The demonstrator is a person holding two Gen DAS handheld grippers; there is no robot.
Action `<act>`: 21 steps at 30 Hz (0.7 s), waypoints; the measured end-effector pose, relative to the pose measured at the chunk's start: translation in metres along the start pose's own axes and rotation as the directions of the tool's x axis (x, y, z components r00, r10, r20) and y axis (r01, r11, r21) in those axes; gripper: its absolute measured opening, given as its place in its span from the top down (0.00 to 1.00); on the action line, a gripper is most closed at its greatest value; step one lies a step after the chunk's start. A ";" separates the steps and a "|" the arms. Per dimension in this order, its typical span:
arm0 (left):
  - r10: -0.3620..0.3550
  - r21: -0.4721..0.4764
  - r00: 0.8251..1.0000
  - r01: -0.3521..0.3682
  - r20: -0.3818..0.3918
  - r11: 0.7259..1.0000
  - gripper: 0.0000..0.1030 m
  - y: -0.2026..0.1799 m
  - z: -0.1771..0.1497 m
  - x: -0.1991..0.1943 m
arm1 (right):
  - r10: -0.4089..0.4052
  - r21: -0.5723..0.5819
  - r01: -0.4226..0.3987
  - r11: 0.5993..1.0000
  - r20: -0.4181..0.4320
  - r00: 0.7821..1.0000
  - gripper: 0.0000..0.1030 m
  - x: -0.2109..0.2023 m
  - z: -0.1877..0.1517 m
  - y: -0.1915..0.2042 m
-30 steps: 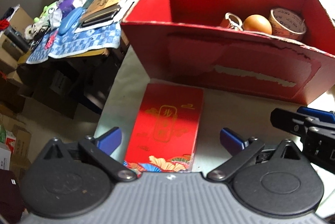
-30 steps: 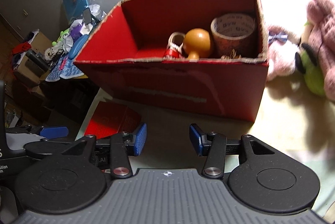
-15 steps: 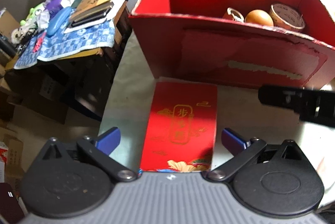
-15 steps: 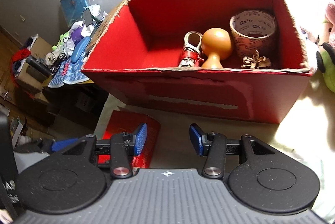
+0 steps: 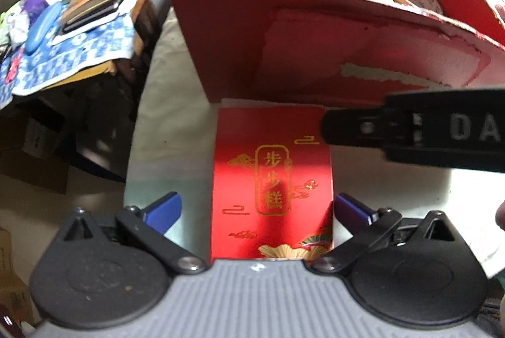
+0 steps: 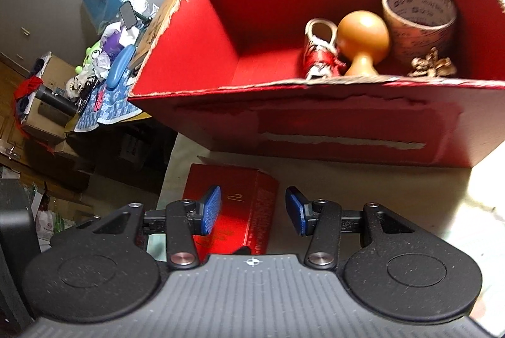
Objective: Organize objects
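From the left wrist, the left gripper (image 5: 255,208) is spread wide, its blue fingers on either side of a flat red packet (image 5: 271,180) with gold lettering. The packet lies on the pale table (image 5: 164,104), its far end against the front wall of the big red box (image 5: 347,38). The right finger sits just beside the packet's edge; the left finger stands clear of it. A black part of the other tool (image 5: 410,133) crosses the view above the packet's far right corner.

From the right wrist, the right gripper (image 6: 252,210) is also spread and holds nothing. It hovers over the packet's (image 6: 246,205) right edge, with one blue pad over its top face. Inside the box (image 6: 315,123) stand a tape roll (image 6: 419,22), a wooden knob (image 6: 363,41), a small red shoe (image 6: 318,54) and a gold trinket (image 6: 432,66), all at the right end; the left half looks free.

The step in hand seems to be picking up the packet for the box. Best to centre the left fingers across its width, lower them to the sides, close evenly, and keep the two tools from colliding.
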State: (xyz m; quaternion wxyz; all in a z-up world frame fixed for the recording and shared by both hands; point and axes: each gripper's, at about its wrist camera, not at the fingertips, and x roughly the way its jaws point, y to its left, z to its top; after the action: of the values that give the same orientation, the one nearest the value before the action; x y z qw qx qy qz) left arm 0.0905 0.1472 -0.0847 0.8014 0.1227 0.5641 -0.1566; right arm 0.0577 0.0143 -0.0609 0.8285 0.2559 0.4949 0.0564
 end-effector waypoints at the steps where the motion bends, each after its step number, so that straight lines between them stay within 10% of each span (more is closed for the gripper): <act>1: -0.007 0.007 1.000 0.007 -0.008 1.000 0.00 0.000 0.000 0.002 | -0.002 0.003 0.002 1.000 -0.008 1.000 0.52 0.003 0.000 0.002; 21: -0.177 0.012 0.977 0.180 -0.119 0.984 0.17 0.013 0.004 0.028 | 0.010 0.039 -0.004 0.999 -0.164 0.986 0.46 0.037 0.006 0.007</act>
State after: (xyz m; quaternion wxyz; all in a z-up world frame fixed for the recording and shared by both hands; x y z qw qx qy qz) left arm 0.1080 0.1541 -0.1092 0.7479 0.0898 0.6173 -0.2267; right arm 0.0825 0.0310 -0.0843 0.7797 0.2680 0.5615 0.0707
